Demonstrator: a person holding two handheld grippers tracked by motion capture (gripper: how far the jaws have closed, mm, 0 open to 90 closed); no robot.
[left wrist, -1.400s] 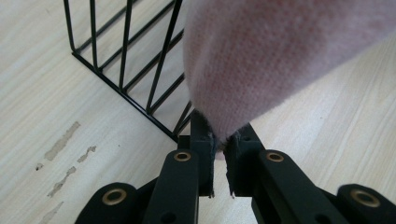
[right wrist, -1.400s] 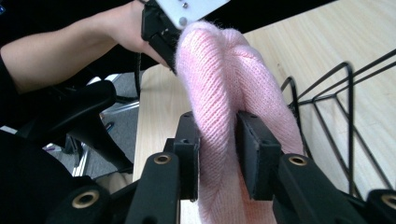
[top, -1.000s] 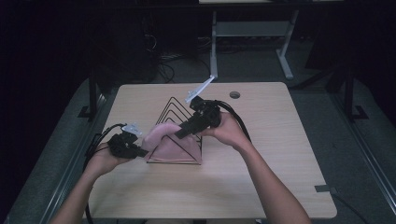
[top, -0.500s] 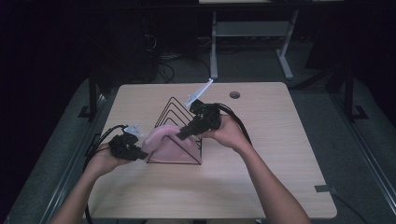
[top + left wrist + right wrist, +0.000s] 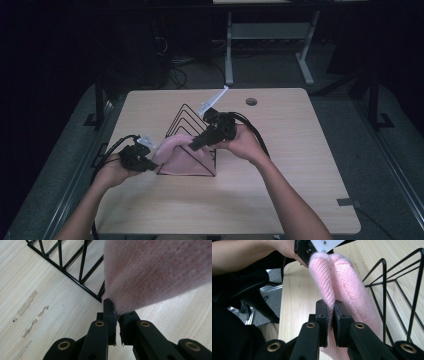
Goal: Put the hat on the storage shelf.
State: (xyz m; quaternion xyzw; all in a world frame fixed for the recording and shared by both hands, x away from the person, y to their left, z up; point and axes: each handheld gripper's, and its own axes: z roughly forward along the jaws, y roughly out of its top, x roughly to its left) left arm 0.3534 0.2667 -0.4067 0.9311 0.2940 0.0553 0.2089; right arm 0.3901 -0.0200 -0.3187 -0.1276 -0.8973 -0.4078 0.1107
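Observation:
A pink knitted cloth (image 5: 181, 156) hangs over the near end of a black wire rack (image 5: 189, 135) in the middle of the table. My left gripper (image 5: 146, 161) holds the cloth's left edge, its jaws shut on the pink knit (image 5: 155, 277) next to the rack's corner (image 5: 75, 272). My right gripper (image 5: 196, 143) is shut on the upper fold of the cloth (image 5: 342, 282), with the rack's wires (image 5: 397, 292) to its right. In the right gripper view the left gripper (image 5: 308, 258) grips the cloth's far end.
The wooden table (image 5: 300, 170) has a round cable hole (image 5: 251, 101) at the back right. Scuff marks (image 5: 30, 305) lie on the wood beside the rack. A white table frame (image 5: 265, 40) stands on the dark floor beyond.
Both grippers have pulled the pink cloth slightly down and toward the near end of the rack. The right gripper has sunk a little lower.

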